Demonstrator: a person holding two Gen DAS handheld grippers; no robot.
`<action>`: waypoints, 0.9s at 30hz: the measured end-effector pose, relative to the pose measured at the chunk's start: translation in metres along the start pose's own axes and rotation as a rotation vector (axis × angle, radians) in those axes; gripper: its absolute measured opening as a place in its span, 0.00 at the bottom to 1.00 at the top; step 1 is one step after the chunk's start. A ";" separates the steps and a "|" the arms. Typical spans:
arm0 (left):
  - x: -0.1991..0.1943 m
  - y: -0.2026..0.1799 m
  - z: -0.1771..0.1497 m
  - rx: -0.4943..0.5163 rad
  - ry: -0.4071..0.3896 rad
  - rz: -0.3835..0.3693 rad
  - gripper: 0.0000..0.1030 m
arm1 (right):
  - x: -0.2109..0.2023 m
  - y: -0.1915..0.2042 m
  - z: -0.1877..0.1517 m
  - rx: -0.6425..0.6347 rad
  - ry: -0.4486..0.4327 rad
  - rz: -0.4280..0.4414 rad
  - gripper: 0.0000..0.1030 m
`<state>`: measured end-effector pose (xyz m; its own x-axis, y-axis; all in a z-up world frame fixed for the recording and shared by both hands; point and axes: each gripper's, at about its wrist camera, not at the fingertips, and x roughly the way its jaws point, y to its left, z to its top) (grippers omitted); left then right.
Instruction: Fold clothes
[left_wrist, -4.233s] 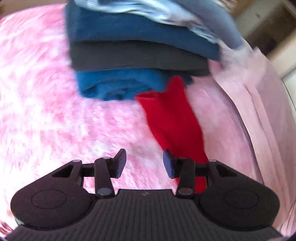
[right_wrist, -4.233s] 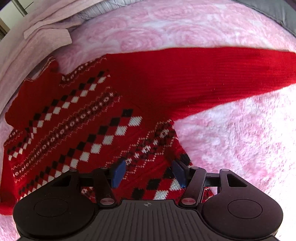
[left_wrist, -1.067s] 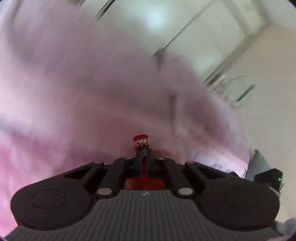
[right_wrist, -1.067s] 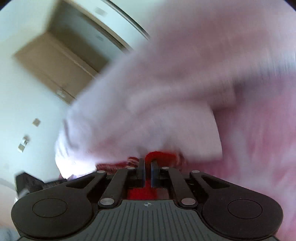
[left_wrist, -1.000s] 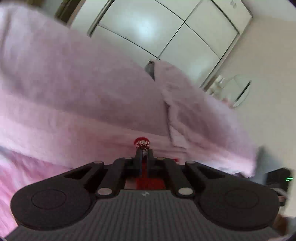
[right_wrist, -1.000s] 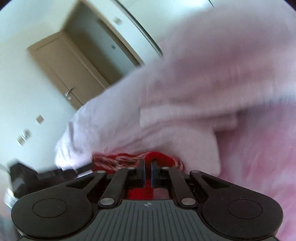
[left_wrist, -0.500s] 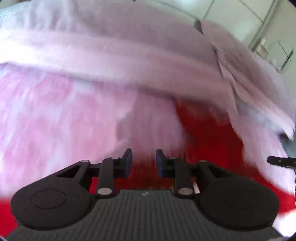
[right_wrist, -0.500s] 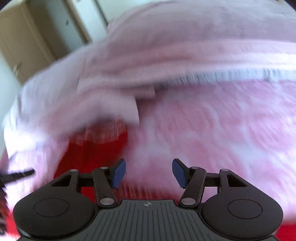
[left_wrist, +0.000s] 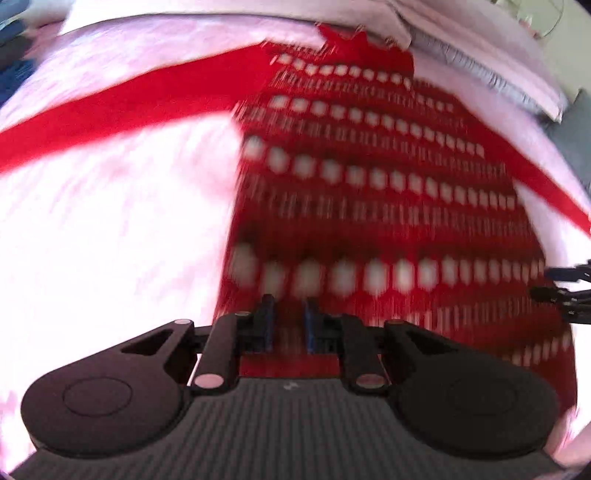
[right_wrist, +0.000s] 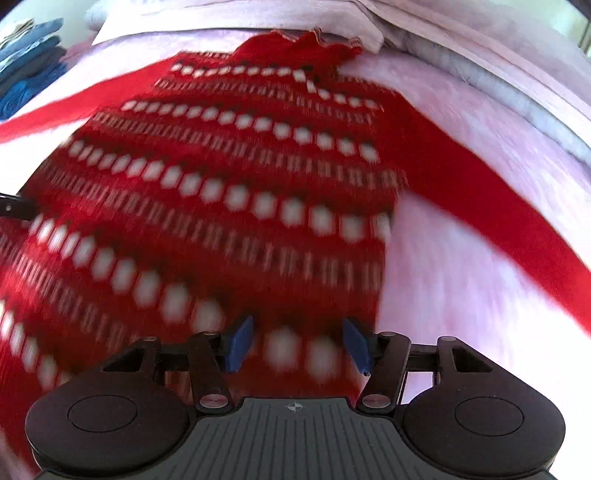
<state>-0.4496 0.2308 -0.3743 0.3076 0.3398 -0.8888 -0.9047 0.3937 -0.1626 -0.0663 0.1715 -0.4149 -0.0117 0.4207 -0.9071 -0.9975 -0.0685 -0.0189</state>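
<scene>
Sweater laid out flat, folds left to do

Red knit sweater with white-and-dark diamond bands lies spread on the fuzzy pink bed cover, both sleeves flung out sideways, collar toward the pale pink pillows. No fold shows yet, I'd say. Left hand-held gripper hovers at the hem, fingers narrowly apart, pinching nothing; right hand-held gripper is spread wide. Plenty of bare bed on both sides; stack of folded blue clothes sits far left.
</scene>
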 end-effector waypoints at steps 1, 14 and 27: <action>-0.008 0.003 -0.015 -0.013 0.020 0.012 0.13 | -0.005 -0.003 -0.008 0.029 0.033 0.005 0.57; -0.045 0.090 0.007 -0.524 -0.095 0.051 0.32 | -0.052 -0.042 -0.015 0.428 0.096 -0.002 0.57; -0.030 0.320 0.052 -1.182 -0.418 0.243 0.42 | -0.010 -0.026 0.087 0.586 -0.054 -0.019 0.57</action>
<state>-0.7331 0.3907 -0.3779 -0.0275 0.6223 -0.7823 -0.5948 -0.6392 -0.4875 -0.0464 0.2472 -0.3686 0.0179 0.4636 -0.8859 -0.8699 0.4440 0.2148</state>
